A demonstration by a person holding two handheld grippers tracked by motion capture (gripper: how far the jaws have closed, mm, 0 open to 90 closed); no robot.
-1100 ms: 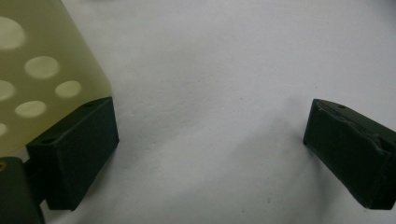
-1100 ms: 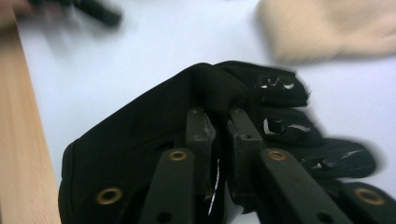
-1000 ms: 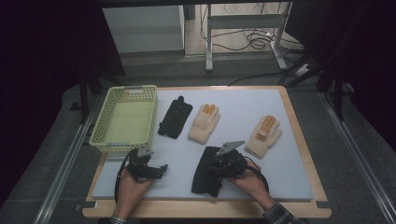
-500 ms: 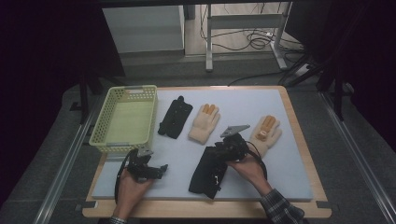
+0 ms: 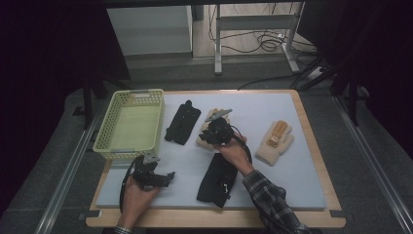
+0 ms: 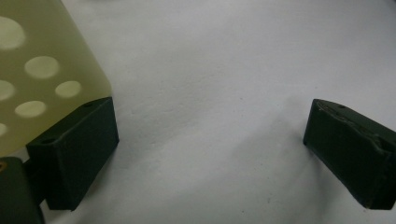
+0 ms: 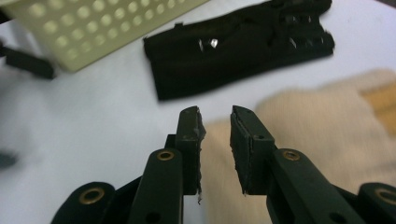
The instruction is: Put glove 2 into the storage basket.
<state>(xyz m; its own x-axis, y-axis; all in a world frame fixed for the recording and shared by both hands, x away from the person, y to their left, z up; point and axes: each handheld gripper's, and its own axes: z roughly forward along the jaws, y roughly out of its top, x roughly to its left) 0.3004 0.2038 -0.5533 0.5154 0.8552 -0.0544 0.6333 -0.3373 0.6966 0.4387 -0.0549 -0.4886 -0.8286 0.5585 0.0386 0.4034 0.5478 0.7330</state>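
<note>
Right gripper (image 5: 213, 130) over the cream glove (image 7: 299, 135) beside the black glove (image 5: 182, 122), jaws just narrowed to a slim empty gap: reaching step, next lowering onto the cuff, pinching, carrying toward the basket (image 5: 117, 146).

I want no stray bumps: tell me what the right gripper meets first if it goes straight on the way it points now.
Most likely the cream glove: the right gripper, jaws just closing with nothing between them, hangs over its edge. Beyond lies the black glove, then the basket. Depth is unclear.
</note>
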